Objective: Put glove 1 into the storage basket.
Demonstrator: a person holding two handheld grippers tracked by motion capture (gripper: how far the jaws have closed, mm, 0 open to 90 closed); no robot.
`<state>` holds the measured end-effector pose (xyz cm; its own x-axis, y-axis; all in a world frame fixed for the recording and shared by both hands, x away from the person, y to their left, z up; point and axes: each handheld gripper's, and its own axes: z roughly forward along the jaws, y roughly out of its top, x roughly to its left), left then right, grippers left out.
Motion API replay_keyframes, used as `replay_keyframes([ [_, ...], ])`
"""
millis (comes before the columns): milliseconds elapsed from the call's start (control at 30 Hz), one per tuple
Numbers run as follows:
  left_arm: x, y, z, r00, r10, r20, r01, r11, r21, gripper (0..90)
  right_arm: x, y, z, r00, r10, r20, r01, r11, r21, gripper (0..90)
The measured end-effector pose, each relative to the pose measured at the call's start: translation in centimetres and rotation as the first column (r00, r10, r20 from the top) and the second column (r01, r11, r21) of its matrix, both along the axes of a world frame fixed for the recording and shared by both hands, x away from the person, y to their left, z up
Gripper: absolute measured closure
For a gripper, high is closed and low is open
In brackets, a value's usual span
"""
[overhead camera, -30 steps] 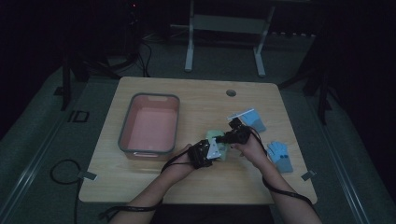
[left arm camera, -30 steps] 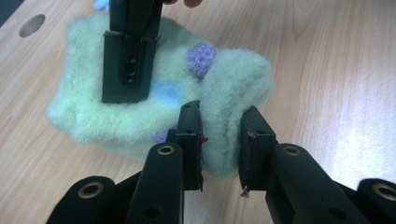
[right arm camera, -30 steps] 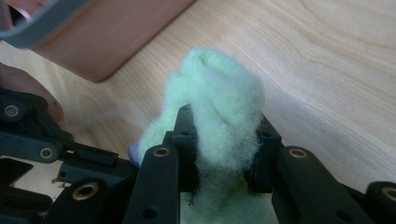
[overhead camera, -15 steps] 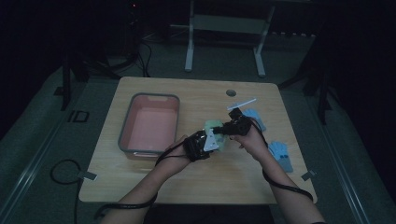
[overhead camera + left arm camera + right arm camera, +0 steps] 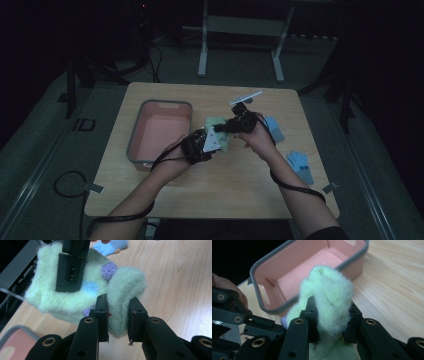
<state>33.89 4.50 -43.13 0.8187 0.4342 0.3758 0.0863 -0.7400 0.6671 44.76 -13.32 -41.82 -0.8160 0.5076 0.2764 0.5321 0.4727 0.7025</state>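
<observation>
A fluffy pale green sock [image 5: 216,123] with purple and blue dots hangs above the table, held between both grippers. In the left gripper view, my left gripper [image 5: 117,303] is shut on a fold at the sock's [image 5: 125,282] edge. The other gripper's black jaw [image 5: 71,267] clamps the sock's far side. In the right gripper view, my right gripper [image 5: 332,308] is shut on a bunched part of the sock [image 5: 329,287]. In the high view, the left gripper [image 5: 206,143] and right gripper [image 5: 226,128] sit close together near the table's middle.
A pink bin with a grey rim [image 5: 160,102] stands on the table's left half, just beside the hands; its inside [image 5: 312,262] holds nothing. Blue socks lie at the right, one [image 5: 274,128] near the right hand, another [image 5: 300,166] nearer the front edge.
Both hands have risen and moved toward the table's far side, carrying the green sock with them. Both grips have stayed as they were.
</observation>
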Motion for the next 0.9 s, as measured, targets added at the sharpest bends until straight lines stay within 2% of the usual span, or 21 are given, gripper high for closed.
replay_keyframes([
  [333,0.0,3.4,0.8,0.9983,0.059,0.005,-0.059,0.9981,0.016,73.8,0.9,4.2,1.0,0.9988,0.049,0.008,-0.049,0.9988,-0.002,70.6],
  [467,-0.1,4.9,1.1,0.9967,0.081,0.007,-0.081,0.9964,0.024,73.8,1.1,5.9,1.2,0.9979,0.065,0.002,-0.065,0.9978,0.015,70.6],
  [667,-0.4,7.2,1.4,0.9931,0.117,0.007,-0.117,0.9926,0.033,73.8,1.3,8.7,1.6,0.9958,0.091,0.010,-0.092,0.9956,0.017,70.6],
  [900,-0.5,9.7,1.0,0.9884,0.152,0.001,-0.152,0.9856,0.075,74.0,1.8,11.8,0.9,0.9914,0.131,-0.007,-0.131,0.9912,0.019,70.6],
])
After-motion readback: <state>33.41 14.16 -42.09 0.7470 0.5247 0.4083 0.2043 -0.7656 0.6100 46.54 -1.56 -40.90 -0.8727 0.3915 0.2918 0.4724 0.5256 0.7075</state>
